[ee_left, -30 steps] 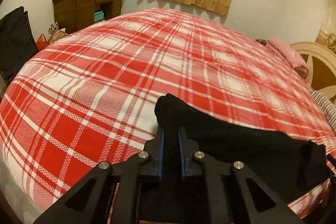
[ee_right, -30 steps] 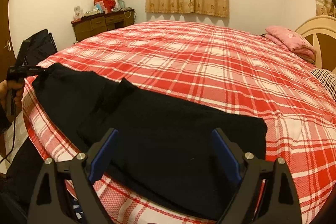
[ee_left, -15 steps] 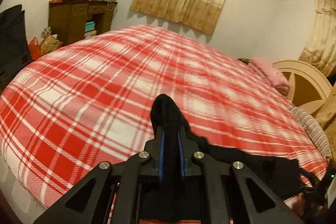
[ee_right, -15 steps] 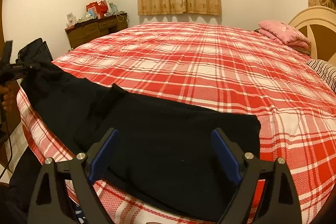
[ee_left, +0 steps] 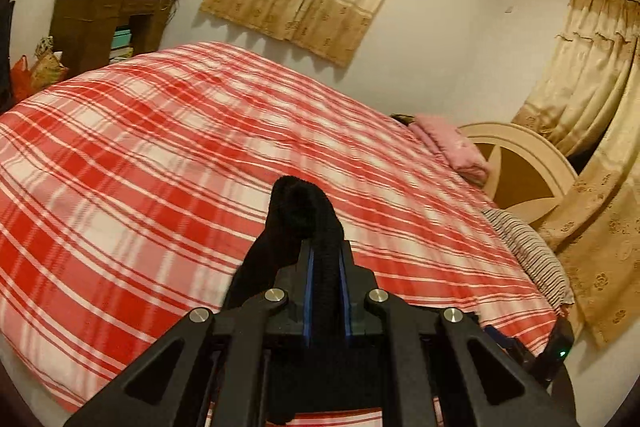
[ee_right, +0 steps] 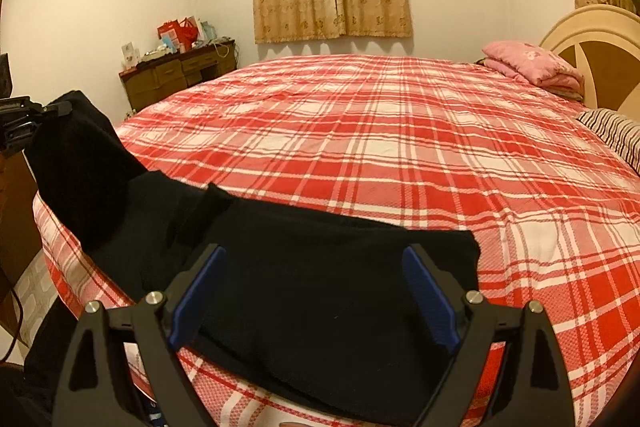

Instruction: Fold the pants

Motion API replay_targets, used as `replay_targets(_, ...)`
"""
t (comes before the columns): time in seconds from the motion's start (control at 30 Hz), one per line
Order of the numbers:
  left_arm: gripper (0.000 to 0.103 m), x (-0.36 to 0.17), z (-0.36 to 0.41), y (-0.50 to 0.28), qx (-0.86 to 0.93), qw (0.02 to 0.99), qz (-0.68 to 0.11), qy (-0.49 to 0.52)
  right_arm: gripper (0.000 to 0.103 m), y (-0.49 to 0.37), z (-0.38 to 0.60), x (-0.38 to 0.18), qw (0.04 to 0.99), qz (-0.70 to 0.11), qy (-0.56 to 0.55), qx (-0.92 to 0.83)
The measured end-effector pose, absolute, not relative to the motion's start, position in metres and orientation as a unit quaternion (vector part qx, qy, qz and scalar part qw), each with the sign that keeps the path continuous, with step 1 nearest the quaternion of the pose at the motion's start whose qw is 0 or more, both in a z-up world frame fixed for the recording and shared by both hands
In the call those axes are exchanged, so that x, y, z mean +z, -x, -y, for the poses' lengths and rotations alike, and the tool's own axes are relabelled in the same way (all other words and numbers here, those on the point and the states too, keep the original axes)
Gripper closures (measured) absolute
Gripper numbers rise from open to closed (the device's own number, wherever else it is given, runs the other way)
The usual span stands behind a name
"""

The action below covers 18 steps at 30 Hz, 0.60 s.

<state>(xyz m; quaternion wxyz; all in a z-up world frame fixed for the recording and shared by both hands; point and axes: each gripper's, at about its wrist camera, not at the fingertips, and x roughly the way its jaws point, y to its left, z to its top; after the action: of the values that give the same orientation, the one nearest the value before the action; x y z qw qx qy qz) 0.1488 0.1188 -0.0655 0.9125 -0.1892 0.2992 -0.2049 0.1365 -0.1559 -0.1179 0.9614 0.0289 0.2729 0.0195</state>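
Black pants (ee_right: 320,291) lie under your wide-open right gripper (ee_right: 316,291); your left gripper (ee_left: 325,267) pinches their lifted left end.

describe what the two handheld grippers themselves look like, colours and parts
Both match. The left gripper and right gripper have matte black angular frames with triangular cut-outs, round silver bolt heads at the joints, and blue pads lining the inner finger faces. A small green light glows on a dark device at the left view's lower right edge.
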Motion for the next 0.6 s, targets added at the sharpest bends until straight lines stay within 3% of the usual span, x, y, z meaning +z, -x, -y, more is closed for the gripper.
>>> replay_targets(0.6,0.093,-0.057,0.047,-0.139,-0.336,0.876,-0.323,0.122,0.011,-0.119,0.229,-0.093,0.965,-0.233,-0.108,-0.059)
